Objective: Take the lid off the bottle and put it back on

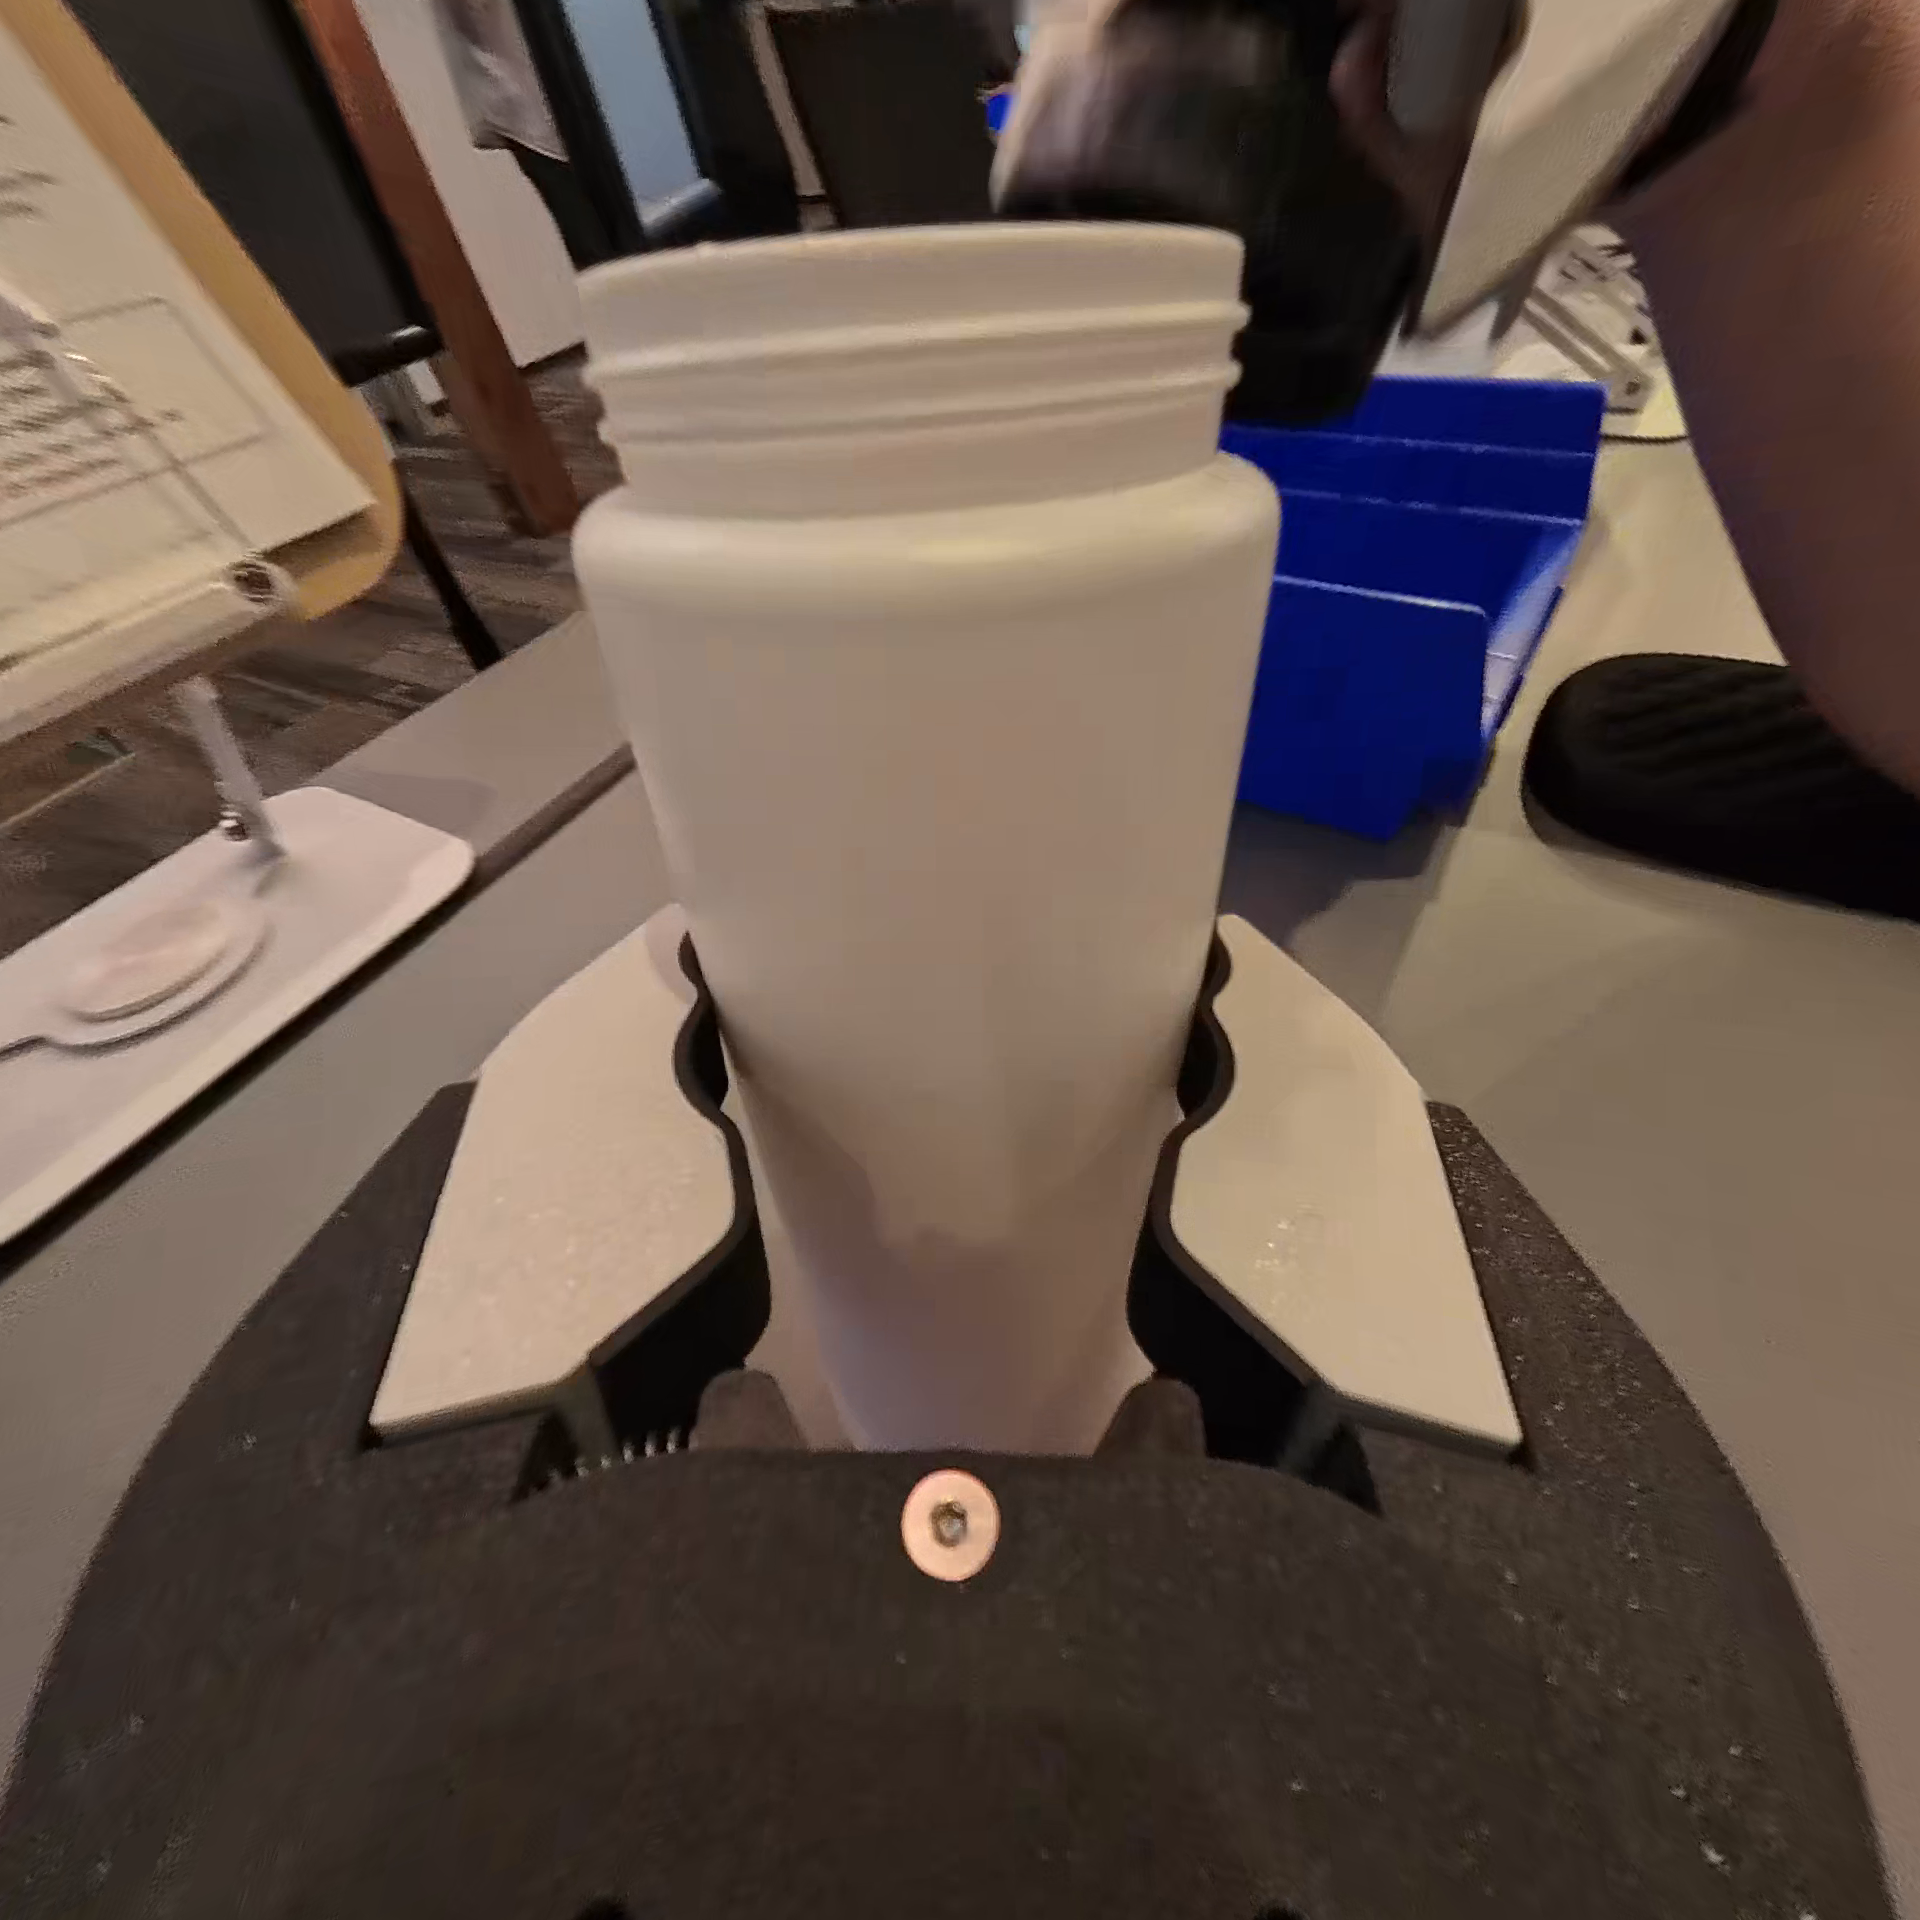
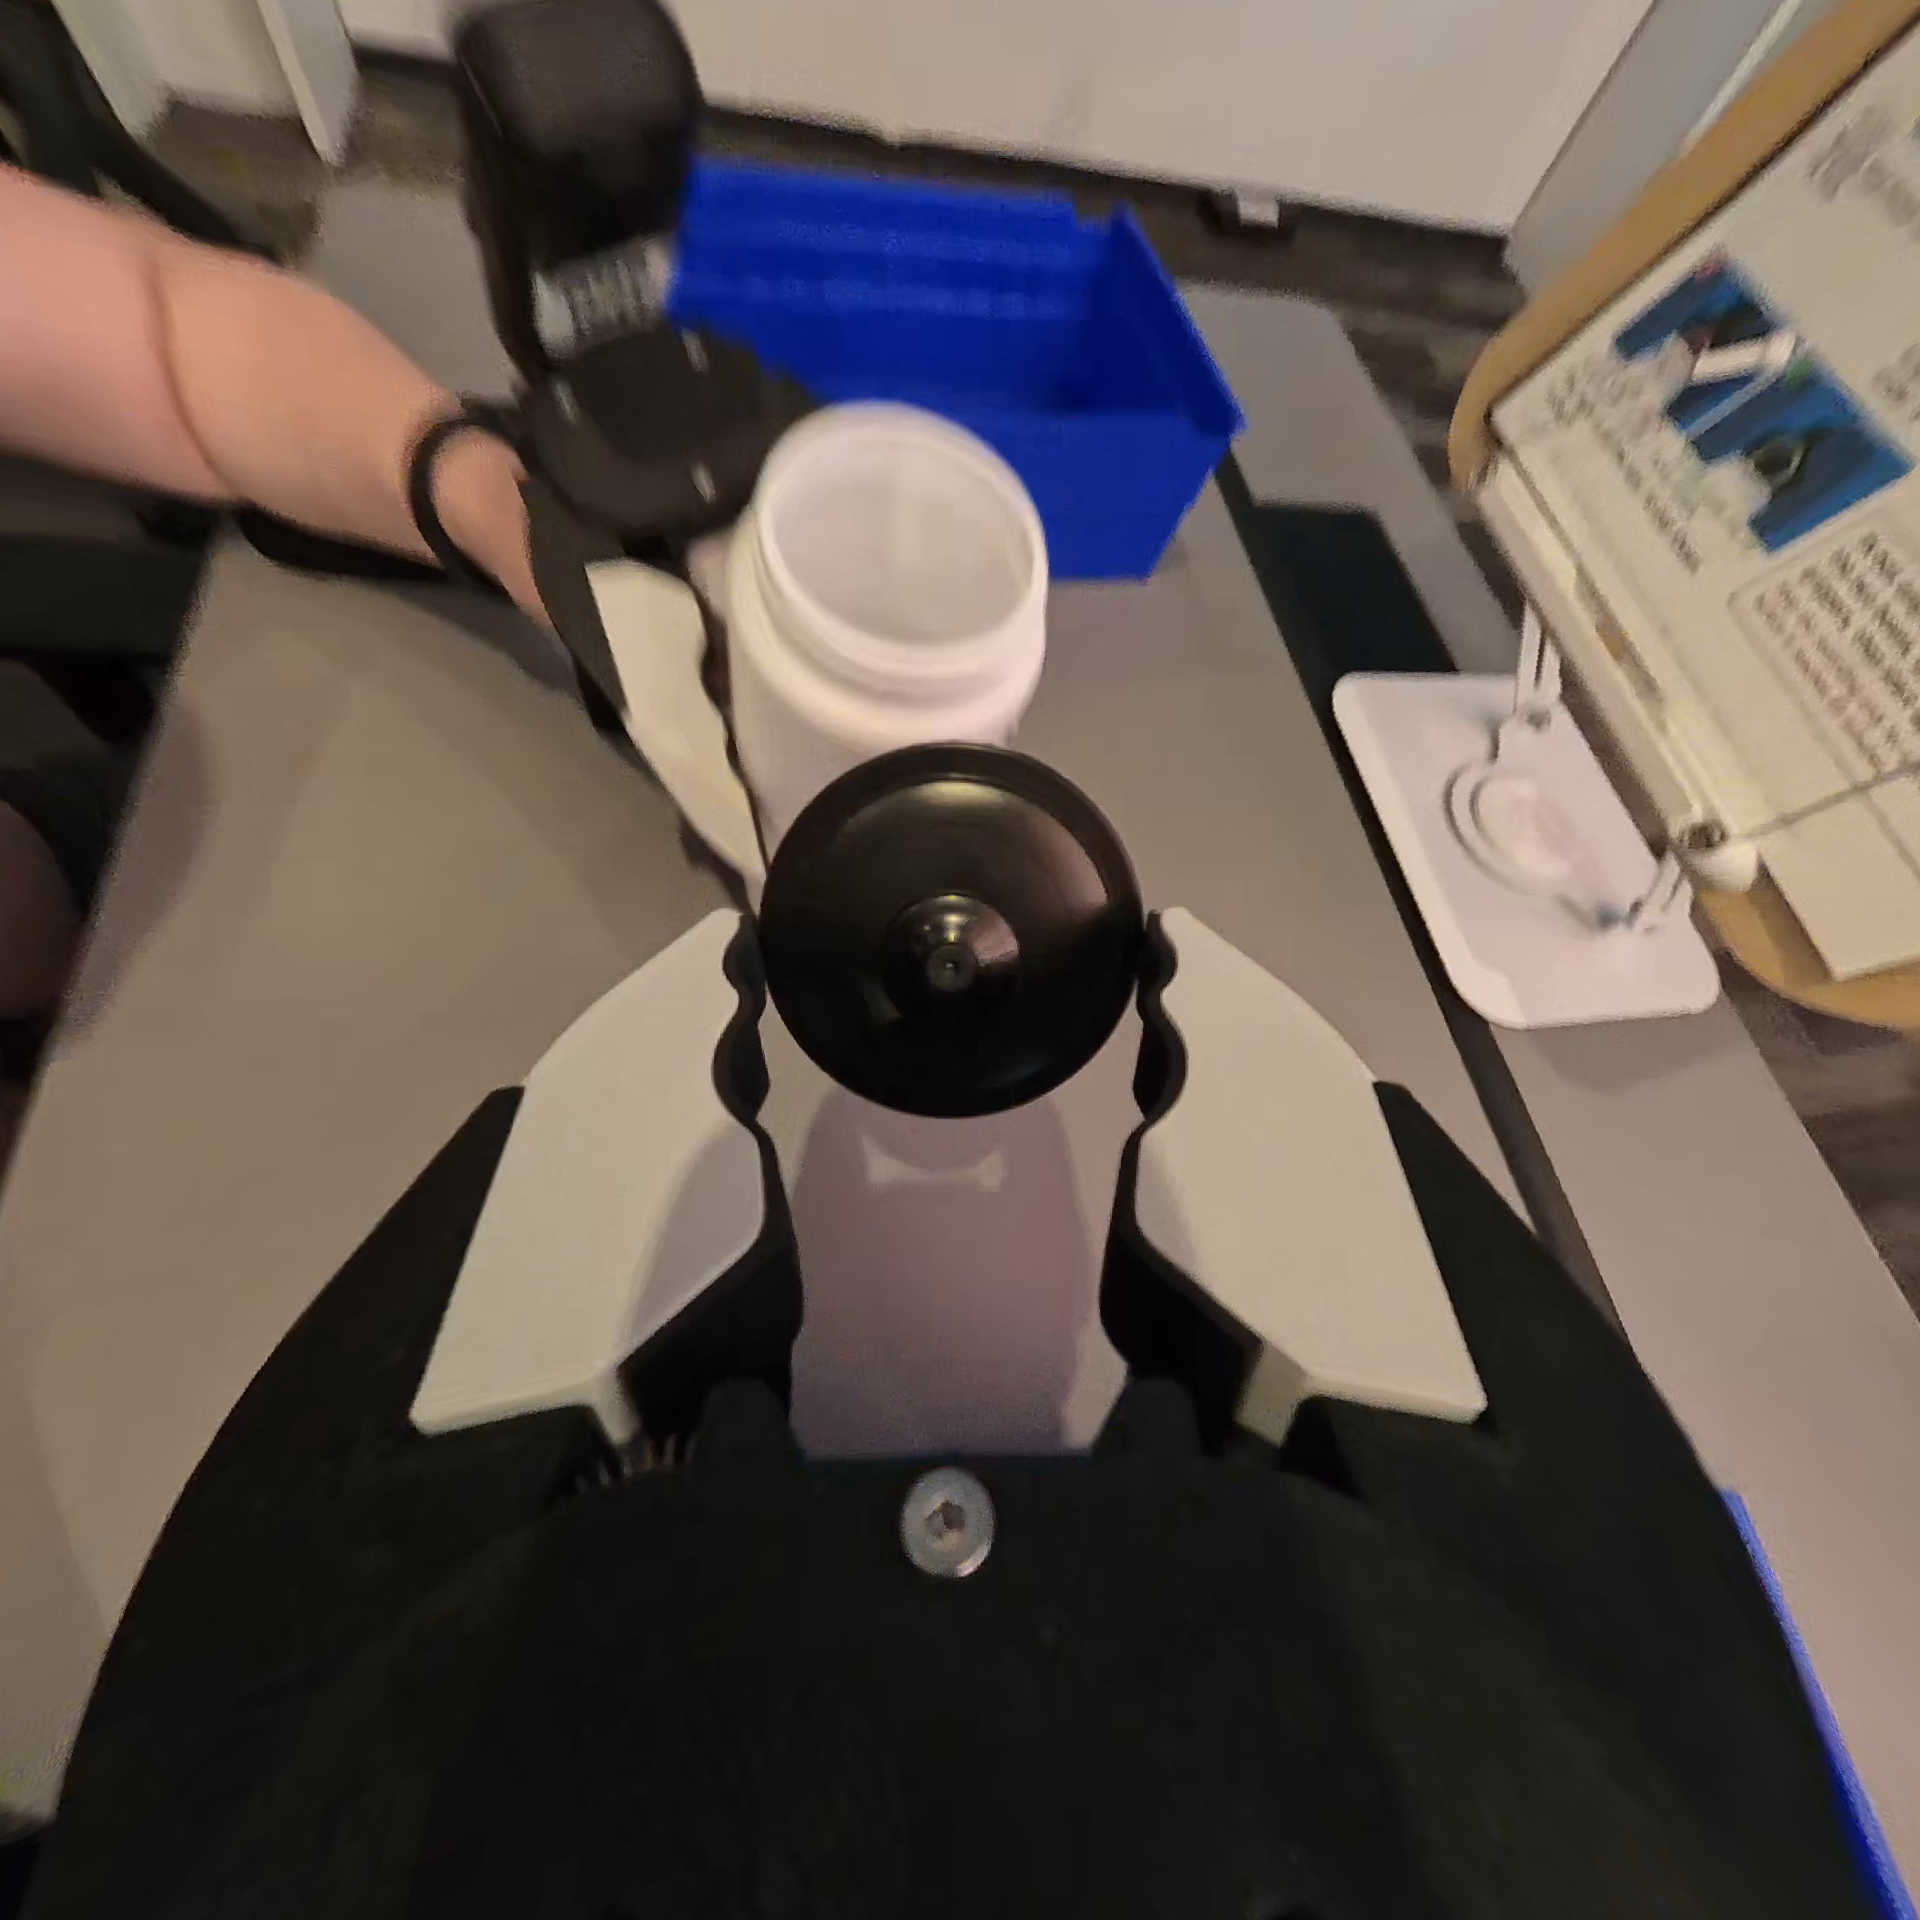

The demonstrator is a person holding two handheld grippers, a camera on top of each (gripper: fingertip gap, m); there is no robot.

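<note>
Here, left gripper [image 1: 951,997] clamped around the lower body of the white bottle [image 1: 935,790], one light-grey finger [image 1: 582,1195] pressed against each side. Bottle upright on the grey table [image 1: 1558,1091], mouth uncovered, bare screw threads showing round the neck. Seen from above in the right wrist view as an empty white cylinder [image 2: 883,613], with the left gripper [image 2: 686,665] closed on its left side and a person's hand [image 2: 260,395] behind that.

Right gripper [image 2: 948,935] closed on the black lid [image 2: 945,930], fingertips touching its left and right edges. Lid held clear of the bottle, nearer the camera than the open mouth and not touching it, its round face with a small central nub turned toward the lens. Whether level or tilted over the table: cannot tell from the blur.

Blue bin [image 2: 977,353] on the table beyond the bottle, to the far right of it in the left wrist view [image 1: 1392,603]. White stand base [image 2: 1507,852] at the right edge of the table, carrying a printed sheet on a tan board [image 2: 1704,520]; same stand [image 1: 208,914] and board [image 1: 156,416] at the left in the left wrist view. Black padded rest [image 1: 1714,790] far right on the table, beneath a person's forearm [image 1: 1787,364].
</note>
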